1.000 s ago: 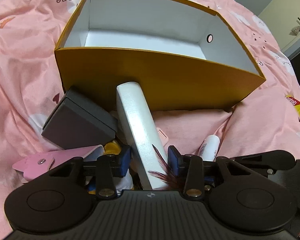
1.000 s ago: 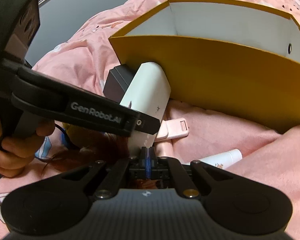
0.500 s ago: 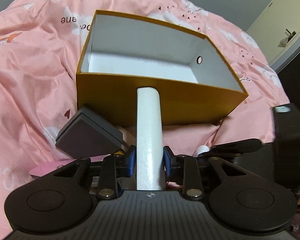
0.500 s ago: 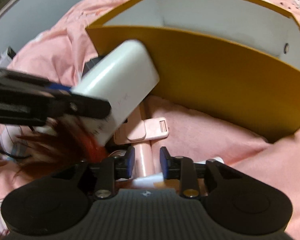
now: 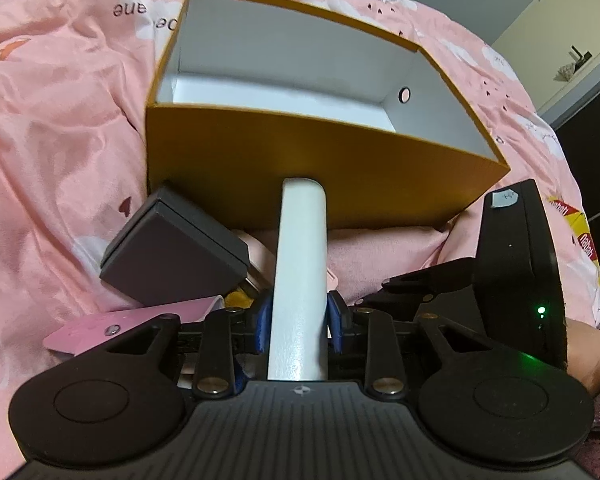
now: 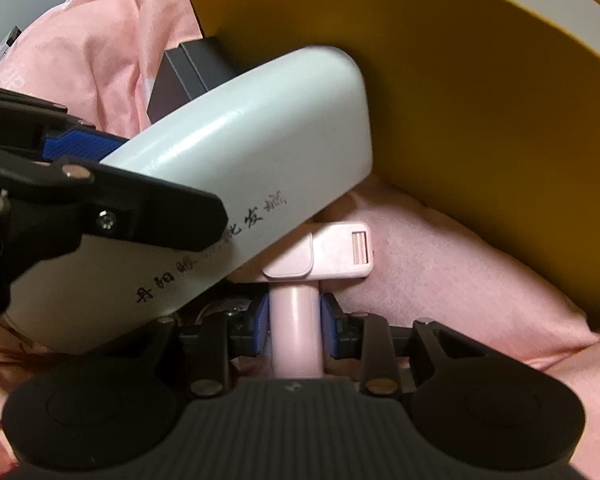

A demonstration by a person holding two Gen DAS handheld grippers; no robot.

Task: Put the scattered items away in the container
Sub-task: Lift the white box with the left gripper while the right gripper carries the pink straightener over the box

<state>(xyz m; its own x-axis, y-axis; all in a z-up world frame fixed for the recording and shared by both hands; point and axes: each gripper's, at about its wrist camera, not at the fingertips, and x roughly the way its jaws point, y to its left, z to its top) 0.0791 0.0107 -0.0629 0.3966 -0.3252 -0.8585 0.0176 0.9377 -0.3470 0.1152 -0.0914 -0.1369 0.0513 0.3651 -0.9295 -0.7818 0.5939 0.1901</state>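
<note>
An orange box [image 5: 300, 168] with a white inside stands open on pink bedding; its outer wall [image 6: 480, 100] fills the right wrist view. My left gripper [image 5: 299, 320] has its blue pads on a long white case [image 5: 300, 260], held off the bedding and pointing at the box wall, while its jaws are opening. The white case [image 6: 240, 152] with black handwriting crosses the right wrist view. My right gripper [image 6: 295, 328] stands low over a pink T-shaped tool [image 6: 332, 252] lying on the bedding, its pads flanking the handle.
A dark grey box [image 5: 172, 252] leans against the orange box at the left. A pink snap pouch [image 5: 140, 320] lies under the left gripper. A yellow snack packet [image 5: 580, 232] sits at the right edge. A hand [image 5: 588, 352] holds the right gripper's black body [image 5: 516, 260].
The left gripper closed on the white case and lifted it level toward the box. The right gripper opened, let go of reddish strands and dropped down around the pink tool's handle.
</note>
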